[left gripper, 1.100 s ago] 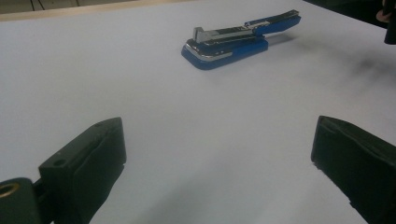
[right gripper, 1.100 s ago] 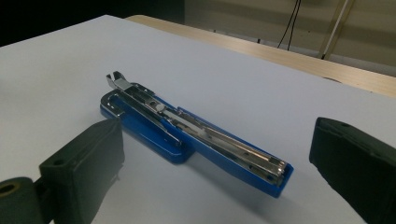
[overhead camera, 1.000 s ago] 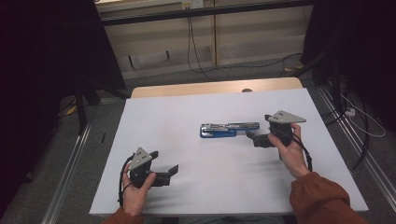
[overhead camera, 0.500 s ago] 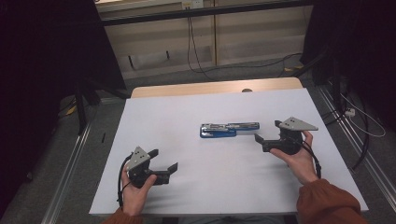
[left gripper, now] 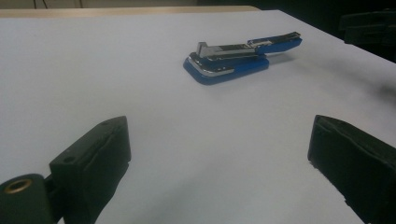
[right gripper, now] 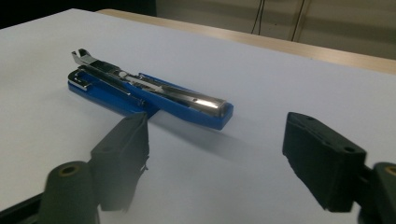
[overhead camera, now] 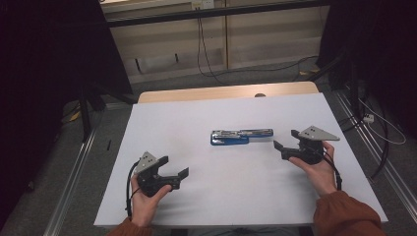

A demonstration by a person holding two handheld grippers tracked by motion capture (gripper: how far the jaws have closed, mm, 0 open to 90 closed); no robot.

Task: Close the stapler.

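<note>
Since the right gripper point(overhead camera: 286, 145) sits nearest, its jaws apart, just closing somewhat with nothing between them, the reach looks its own; one blue stapler point(overhead camera: 241, 136) lies just ahead of its tips, apart from them, long axis running straight away from that gripper; left gripper point(overhead camera: 176, 175) wide, bare, well apart from it; two grippers, one white table point(overhead camera: 196, 113) beyond.

White table point(overhead camera: 196, 118) w/ blue stapler point(overhead camera: 236, 137) (lying opened).
</note>
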